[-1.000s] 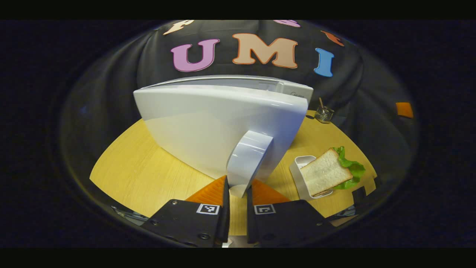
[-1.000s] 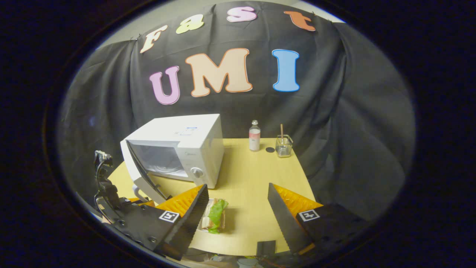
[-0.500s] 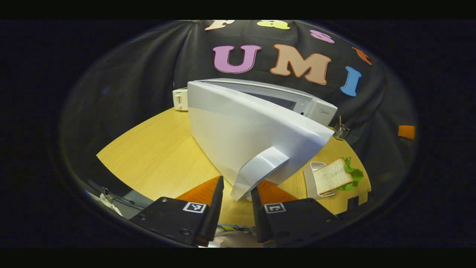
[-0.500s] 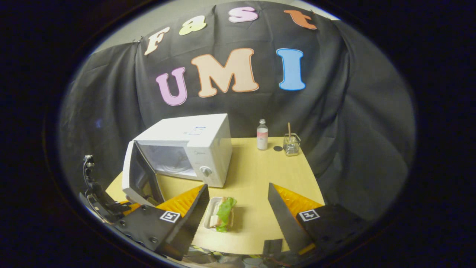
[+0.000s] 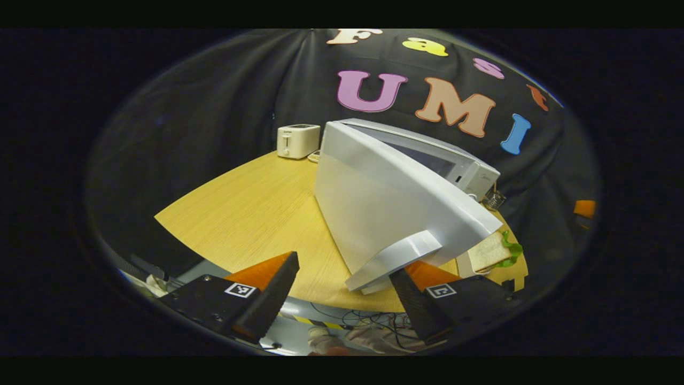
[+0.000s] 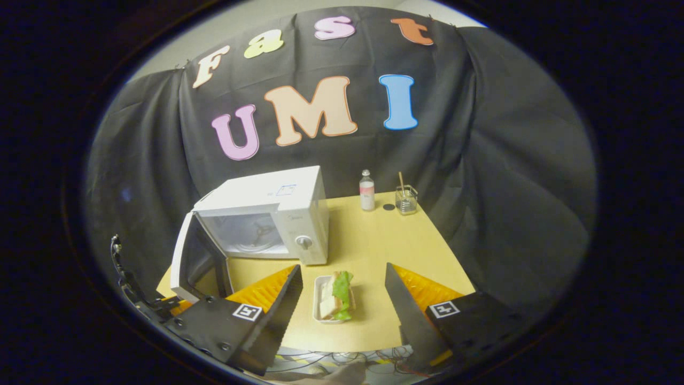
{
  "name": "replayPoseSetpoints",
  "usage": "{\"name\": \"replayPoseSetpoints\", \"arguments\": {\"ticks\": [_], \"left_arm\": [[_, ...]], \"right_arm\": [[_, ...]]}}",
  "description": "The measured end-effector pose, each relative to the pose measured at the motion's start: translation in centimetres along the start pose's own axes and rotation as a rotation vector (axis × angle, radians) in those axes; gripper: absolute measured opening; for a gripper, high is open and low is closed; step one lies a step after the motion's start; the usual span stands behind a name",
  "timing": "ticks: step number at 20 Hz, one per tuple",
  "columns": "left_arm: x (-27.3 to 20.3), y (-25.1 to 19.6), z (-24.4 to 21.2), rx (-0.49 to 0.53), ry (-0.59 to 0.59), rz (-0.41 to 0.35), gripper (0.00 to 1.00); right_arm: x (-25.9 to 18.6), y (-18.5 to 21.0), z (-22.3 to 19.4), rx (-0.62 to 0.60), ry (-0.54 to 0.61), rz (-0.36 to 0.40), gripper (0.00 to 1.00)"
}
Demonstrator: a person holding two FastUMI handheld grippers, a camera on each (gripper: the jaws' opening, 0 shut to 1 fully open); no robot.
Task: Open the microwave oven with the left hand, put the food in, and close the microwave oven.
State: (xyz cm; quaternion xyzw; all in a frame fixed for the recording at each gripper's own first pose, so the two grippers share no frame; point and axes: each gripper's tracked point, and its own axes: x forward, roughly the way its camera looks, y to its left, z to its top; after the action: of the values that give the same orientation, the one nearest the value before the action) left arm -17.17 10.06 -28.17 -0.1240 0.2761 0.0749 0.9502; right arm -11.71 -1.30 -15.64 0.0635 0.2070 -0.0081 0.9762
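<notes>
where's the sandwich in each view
Left gripper view: sandwich at the lower right, partly hidden behind the open microwave door.
Right gripper view: low centre, in a white tray, in front of the microwave.
Shared landmark: the microwave door.

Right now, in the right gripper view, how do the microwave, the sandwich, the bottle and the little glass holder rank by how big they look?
1. Microwave, by far the largest.
2. Sandwich, though it sits nearest the camera, which flatters it.
3. Bottle and glass holder: they look close in size, far back on the table, so I won't rank them.
</notes>
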Motion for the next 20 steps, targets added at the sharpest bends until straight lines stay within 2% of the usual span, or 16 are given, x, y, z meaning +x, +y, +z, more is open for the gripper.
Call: {"name": "replayPoseSetpoints", "arguments": {"ticks": [1, 5, 6, 7, 11, 14, 15, 16, 20], "left_arm": [[-0.5, 1.2, 0.1, -0.004, -0.005, 0.006, 1.0], [-2.3, 6.0, 0.5, -0.005, -0.025, 0.051, 0.99], [-2.7, 7.3, 0.6, 0.004, -0.031, 0.069, 0.98], [-3.1, 8.7, 0.8, 0.015, -0.04, 0.09, 0.98], [-5.1, 13.0, 2.2, 0.014, -0.08, 0.174, 0.97], [-7.6, 15.8, 5.3, -0.006, -0.194, 0.28, 0.98], [-8.4, 16.3, 6.2, -0.024, -0.226, 0.309, 0.94], [-9.3, 16.7, 7.0, -0.044, -0.253, 0.334, 0.97], [-12.9, 17.2, 10.5, -0.105, -0.365, 0.414, 0.96]], "right_arm": [[-0.5, 0.3, -0.2, 0.004, -0.004, -0.009, 0.92], [-2.4, 1.6, -1.6, 0.019, -0.006, -0.034, 0.92], [-2.7, 1.8, -2.0, 0.022, -0.002, -0.037, 0.97], [-2.8, 1.9, -2.5, 0.024, 0.004, -0.045, 0.92], [-3.4, 2.3, -3.7, 0.036, 0.02, -0.069, 0.92], [-2.9, 2.4, -4.3, 0.036, 0.045, -0.073, 0.92], [-2.6, 2.3, -4.5, 0.033, 0.058, -0.073, 0.92], [-2.2, 2.3, -4.6, 0.032, 0.071, -0.068, 0.92], [0.4, 2.4, -5.5, 0.021, 0.173, -0.026, 0.92]]}}
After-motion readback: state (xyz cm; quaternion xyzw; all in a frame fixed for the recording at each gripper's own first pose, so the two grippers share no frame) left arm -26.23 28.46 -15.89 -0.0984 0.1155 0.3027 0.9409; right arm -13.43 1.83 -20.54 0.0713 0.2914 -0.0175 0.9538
